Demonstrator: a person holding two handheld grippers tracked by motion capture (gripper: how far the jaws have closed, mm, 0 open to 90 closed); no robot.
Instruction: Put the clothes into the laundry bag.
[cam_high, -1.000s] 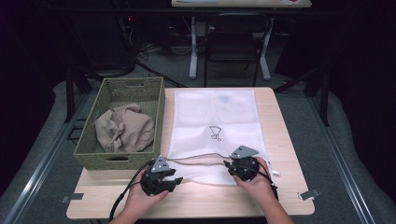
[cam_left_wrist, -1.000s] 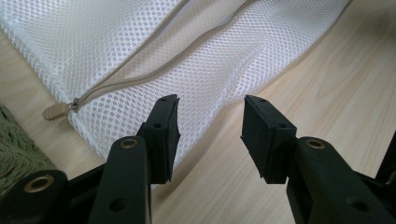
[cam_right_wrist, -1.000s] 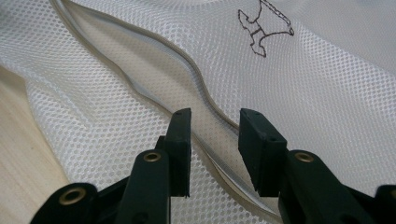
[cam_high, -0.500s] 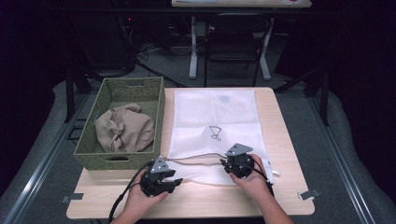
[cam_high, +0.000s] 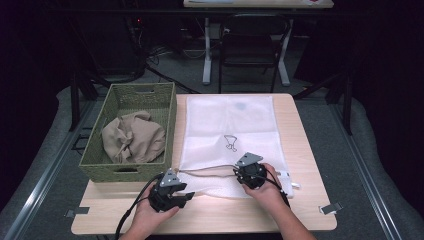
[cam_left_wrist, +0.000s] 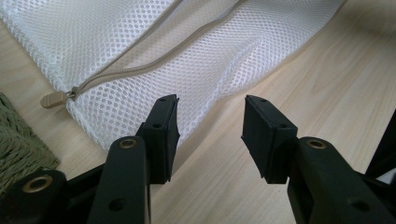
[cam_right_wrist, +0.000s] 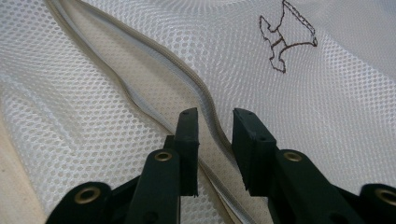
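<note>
Left gripper (cam_high: 170, 192), nearest the table's front edge: jaws apart and empty, with the near edge of the white mesh laundry bag (cam_high: 230, 135) just ahead of its tips and the zipper pull (cam_left_wrist: 52, 99) farther ahead and to its left, at the bag's corner. Right gripper (cam_high: 250, 175): lowered over the bag's zipper (cam_right_wrist: 205, 105), jaws narrowly apart and straddling the raised tan zipper line — not yet closed on it. The bag lies flat on the wooden table (cam_high: 310, 150), directly beneath the right gripper and stretching away from both; a small brown embroidered mark (cam_right_wrist: 285, 39) sits beyond the right gripper's tips.

Progress, as a judgement: the zipper appears already drawn open along the near edge, the pull resting at the corner by the left gripper; the mouth has not yet been lifted, and nothing is inside the bag. The beige garment (cam_high: 132, 137) lies crumpled in the green woven basket (cam_high: 95, 165), beyond and to the left of the left gripper — presumably the load to be transferred.

Obstructions: none on the bag; the basket wall stands just beside its left edge. Beyond the table, a chair (cam_high: 250, 40) and desk legs.
</note>
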